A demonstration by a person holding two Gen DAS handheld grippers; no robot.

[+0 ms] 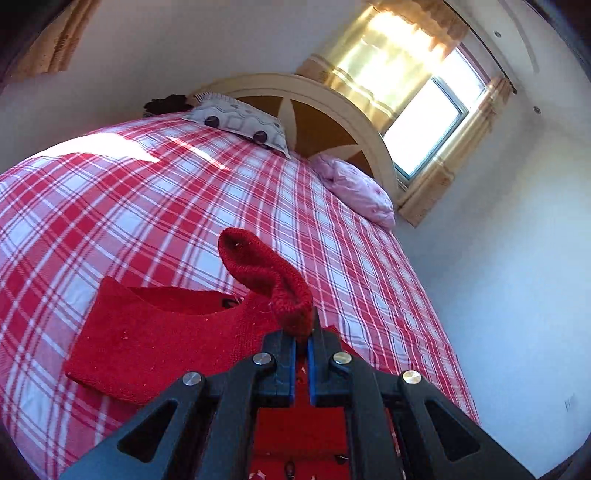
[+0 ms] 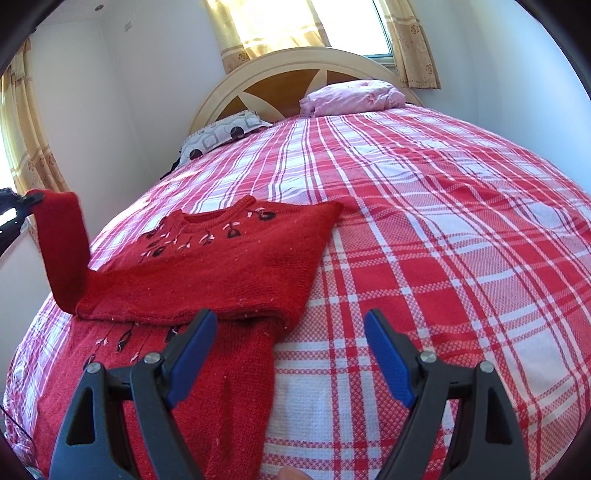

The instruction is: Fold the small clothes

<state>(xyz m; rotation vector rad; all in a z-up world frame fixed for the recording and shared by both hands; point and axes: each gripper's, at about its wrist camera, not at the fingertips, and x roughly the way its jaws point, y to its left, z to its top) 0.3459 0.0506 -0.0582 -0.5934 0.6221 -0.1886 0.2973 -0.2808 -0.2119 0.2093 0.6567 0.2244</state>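
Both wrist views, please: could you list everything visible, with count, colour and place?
sweater: one, red with dark embroidery, folded on the near part of the bed
sleeve: one, red, lifted at the sweater's left side
bedspread: one, red-and-white plaid, covering the bed
pillows: two; grey patterned, pink, by the headboard
headboard: one, cream and brown, arched
curtains: beige, at the window
left tongs: shut on the sleeve's cuff
right tongs: open, above the sweater's near edge

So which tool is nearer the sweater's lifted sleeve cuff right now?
Left. The left tool is shut on the sleeve cuff, holding it up off the bed. The right tool is open, low by the folded sweater's near edge, touching nothing.
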